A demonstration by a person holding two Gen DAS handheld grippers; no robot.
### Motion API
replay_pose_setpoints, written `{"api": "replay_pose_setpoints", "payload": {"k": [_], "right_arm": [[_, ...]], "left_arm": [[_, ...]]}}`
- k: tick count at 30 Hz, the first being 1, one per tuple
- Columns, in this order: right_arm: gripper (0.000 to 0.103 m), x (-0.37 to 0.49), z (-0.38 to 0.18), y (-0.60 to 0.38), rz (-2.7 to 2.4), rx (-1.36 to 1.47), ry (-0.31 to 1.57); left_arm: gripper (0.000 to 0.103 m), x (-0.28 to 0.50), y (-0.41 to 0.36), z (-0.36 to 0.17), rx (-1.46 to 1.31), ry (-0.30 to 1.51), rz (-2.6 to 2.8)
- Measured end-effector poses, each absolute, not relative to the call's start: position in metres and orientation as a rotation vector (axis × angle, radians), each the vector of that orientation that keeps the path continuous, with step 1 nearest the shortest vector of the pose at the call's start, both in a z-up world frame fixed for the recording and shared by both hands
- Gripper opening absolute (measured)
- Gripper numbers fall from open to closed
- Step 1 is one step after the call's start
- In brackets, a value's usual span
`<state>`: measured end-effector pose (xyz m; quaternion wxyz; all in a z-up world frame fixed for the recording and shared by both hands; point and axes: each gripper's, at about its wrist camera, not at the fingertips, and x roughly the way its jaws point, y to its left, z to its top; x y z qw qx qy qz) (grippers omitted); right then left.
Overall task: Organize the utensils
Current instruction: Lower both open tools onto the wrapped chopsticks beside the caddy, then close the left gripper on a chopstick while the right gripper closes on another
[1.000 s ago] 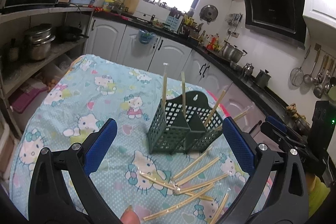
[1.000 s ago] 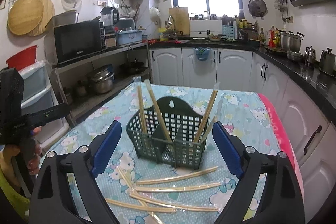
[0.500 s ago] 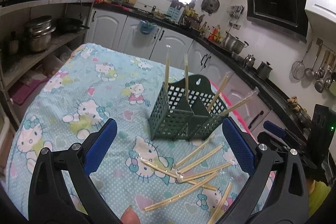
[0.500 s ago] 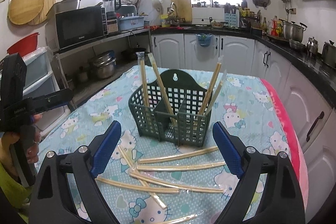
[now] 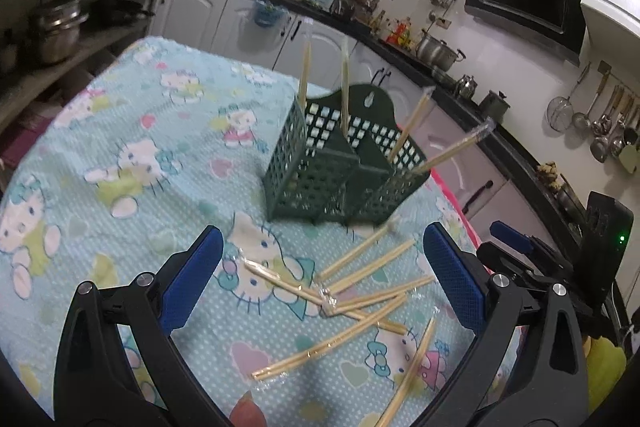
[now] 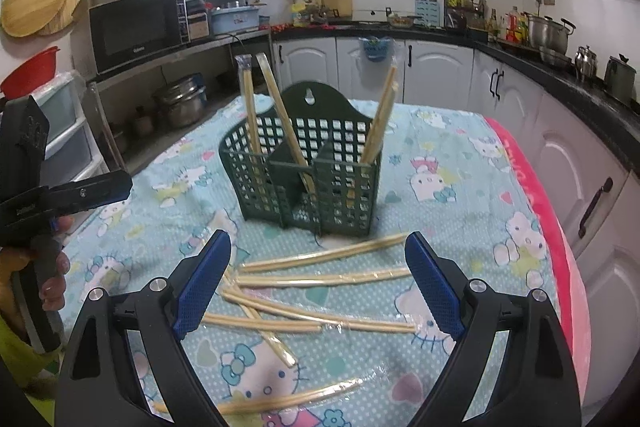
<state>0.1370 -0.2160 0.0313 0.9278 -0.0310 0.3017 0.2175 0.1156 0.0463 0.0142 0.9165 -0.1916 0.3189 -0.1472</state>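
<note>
A dark green lattice utensil holder (image 5: 340,163) (image 6: 308,179) stands upright on the table, with several wrapped chopstick pairs (image 6: 280,115) leaning in its compartments. Several more wrapped chopstick pairs (image 5: 360,291) (image 6: 320,291) lie scattered on the cloth in front of it. My left gripper (image 5: 320,279) hangs open above the loose chopsticks, nothing between its blue pads (image 5: 192,279). My right gripper (image 6: 320,283) is also open over the same pile, empty. Each gripper shows at the edge of the other's view, the left one (image 6: 76,191) held by a hand.
A light blue cartoon-cat tablecloth (image 5: 140,155) (image 6: 460,179) covers the table, with a pink edge (image 6: 560,259) on the right. White kitchen cabinets (image 6: 440,67) and a black counter run behind. Shelves with pots (image 6: 180,103) and a microwave (image 6: 136,27) stand to the left.
Both grippers have come down and tilted toward the table, so the loose chopsticks now lie between the fingers in each view. Jaws have kept the same width.
</note>
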Motion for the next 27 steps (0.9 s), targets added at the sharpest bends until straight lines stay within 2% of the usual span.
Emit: {"api": "replay_pose_setpoints", "payload": {"k": [3,5,12,17,19,27], "right_arm": [[0.086,0.137,0.025,-0.218,0.444,-0.064,0.636],[0.086,0.137,0.021,-0.218,0.441,-0.071,0.648],[0.085,0.137,0.000,-0.221,0.438,-0.087,0.705],[0.079,0.142,-0.020,-0.224,0.441,-0.077,0.762],[0.073,0.146,-0.028,-0.225,0.441,-0.061,0.785],[0.061,0.156,-0.051,-0.227,0.451,-0.016,0.863]], "left_arm": [[0.092,0.118,0.042,0.003,-0.412,0.693,-0.329],[0.085,0.119,0.040,-0.002,-0.417,0.709,-0.341],[0.071,0.126,0.033,-0.024,-0.443,0.784,-0.370],[0.058,0.130,0.026,-0.038,-0.452,0.829,-0.391],[0.054,0.132,0.022,-0.043,-0.451,0.847,-0.399],[0.047,0.139,0.006,-0.061,-0.433,0.908,-0.414]]}}
